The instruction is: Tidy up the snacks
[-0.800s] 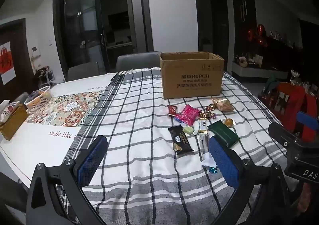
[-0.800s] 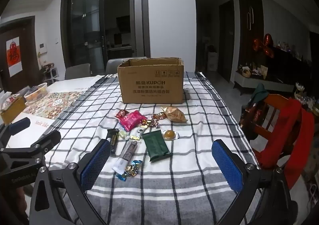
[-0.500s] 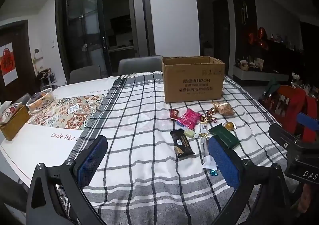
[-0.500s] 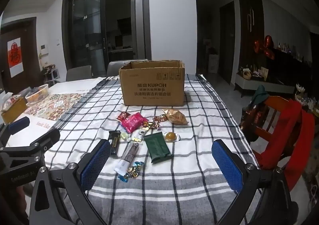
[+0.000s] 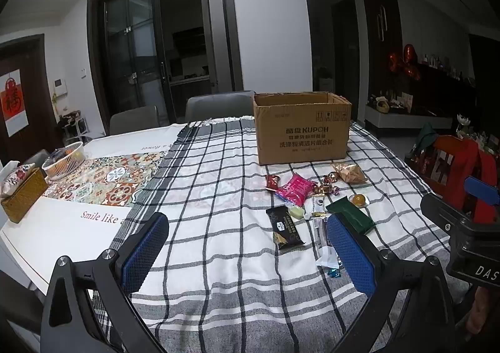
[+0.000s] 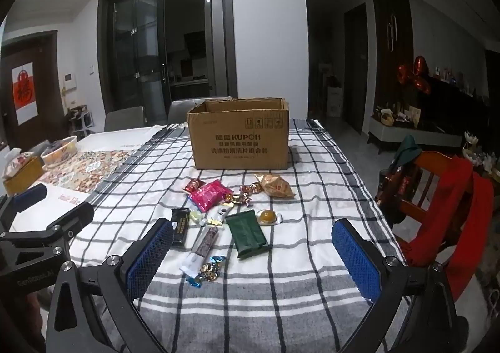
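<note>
An open cardboard box (image 5: 301,129) (image 6: 239,140) stands at the far side of a checked cloth. In front of it lie several snacks: a pink packet (image 6: 211,195) (image 5: 295,189), a dark green packet (image 6: 248,232) (image 5: 351,218), a black bar (image 5: 284,228) (image 6: 180,225), a golden wrapped pastry (image 6: 276,186), an orange jelly cup (image 6: 268,217) and small candies. My left gripper (image 5: 247,256) is open and empty, above the cloth left of the snacks. My right gripper (image 6: 256,259) is open and empty, near the front of the snacks.
A white basket (image 5: 64,161) and a wicker tissue box (image 5: 20,193) sit at the table's left on a patterned mat. A wooden chair with a red garment (image 6: 450,196) stands at the right. Grey chairs (image 5: 218,106) stand behind the table.
Both grippers have shifted slightly, tilting up a little; the box and snacks sit lower in both views. Nothing was taken hold of.
</note>
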`<control>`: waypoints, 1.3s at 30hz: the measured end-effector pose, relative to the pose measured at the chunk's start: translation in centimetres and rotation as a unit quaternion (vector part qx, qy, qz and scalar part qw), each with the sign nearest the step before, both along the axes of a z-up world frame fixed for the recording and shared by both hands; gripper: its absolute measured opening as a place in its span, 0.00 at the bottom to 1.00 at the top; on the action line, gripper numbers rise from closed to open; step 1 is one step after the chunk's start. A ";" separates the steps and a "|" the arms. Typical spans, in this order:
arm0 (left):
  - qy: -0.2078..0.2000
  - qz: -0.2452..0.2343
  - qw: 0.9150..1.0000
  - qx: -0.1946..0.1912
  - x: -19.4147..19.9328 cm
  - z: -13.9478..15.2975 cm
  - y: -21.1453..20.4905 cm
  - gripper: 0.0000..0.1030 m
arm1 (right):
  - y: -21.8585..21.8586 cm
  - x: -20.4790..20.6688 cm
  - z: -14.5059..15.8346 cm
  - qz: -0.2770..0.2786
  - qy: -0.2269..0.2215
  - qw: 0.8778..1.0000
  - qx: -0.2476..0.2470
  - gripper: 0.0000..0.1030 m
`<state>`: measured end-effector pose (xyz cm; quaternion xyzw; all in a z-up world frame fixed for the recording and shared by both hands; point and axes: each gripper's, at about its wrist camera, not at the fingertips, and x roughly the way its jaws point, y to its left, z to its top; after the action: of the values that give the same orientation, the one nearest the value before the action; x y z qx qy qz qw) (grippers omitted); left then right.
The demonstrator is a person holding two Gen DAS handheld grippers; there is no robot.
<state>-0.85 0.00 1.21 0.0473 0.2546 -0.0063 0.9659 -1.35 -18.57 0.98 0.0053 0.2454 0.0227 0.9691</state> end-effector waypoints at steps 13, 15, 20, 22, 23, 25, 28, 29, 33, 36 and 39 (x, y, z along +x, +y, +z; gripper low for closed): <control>-0.001 -0.002 1.000 -0.001 -0.1 0.1 0.1 1.00 | 0.0 0.0 0.0 0.001 -0.001 1.000 0.000 0.99; -0.001 -0.002 1.000 -0.001 -0.1 0.2 0.1 1.00 | 0.0 0.0 0.0 0.000 -0.001 1.000 0.000 0.99; -0.002 -0.003 1.000 -0.001 -0.1 0.2 0.1 1.00 | 0.0 -0.1 0.0 0.001 -0.002 1.000 0.000 0.99; -0.002 -0.002 1.000 -0.001 -0.1 0.2 0.1 1.00 | 0.0 0.0 0.0 0.001 -0.001 1.000 0.001 0.99; -0.003 -0.002 1.000 -0.001 -0.1 0.2 0.1 1.00 | 0.0 0.0 0.0 0.000 -0.001 1.000 0.001 0.99; -0.003 -0.002 1.000 -0.001 -0.1 0.2 0.1 1.00 | 0.0 0.0 0.0 0.001 -0.002 1.000 0.000 0.99; -0.003 -0.002 1.000 -0.001 -0.2 0.3 0.1 1.00 | 0.0 0.0 0.0 0.000 -0.001 1.000 0.001 0.99; -0.003 -0.002 1.000 -0.001 -0.2 0.2 0.1 1.00 | 0.0 0.0 0.0 0.000 -0.001 1.000 0.001 0.99; -0.003 -0.003 1.000 -0.001 -0.1 0.3 0.0 1.00 | 0.0 -0.1 0.0 0.000 -0.001 1.000 0.001 0.99; -0.003 -0.002 1.000 -0.001 -0.1 0.3 0.0 1.00 | -0.1 -0.1 0.0 0.000 -0.001 1.000 0.001 0.99; -0.003 -0.002 1.000 -0.001 -0.1 0.3 0.0 1.00 | -0.1 -0.1 -0.1 0.000 -0.001 1.000 0.001 0.99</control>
<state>-0.98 -0.03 1.52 0.0472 0.2515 -0.0087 0.9667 -1.40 -18.65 0.91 0.0058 0.2445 0.0230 0.9694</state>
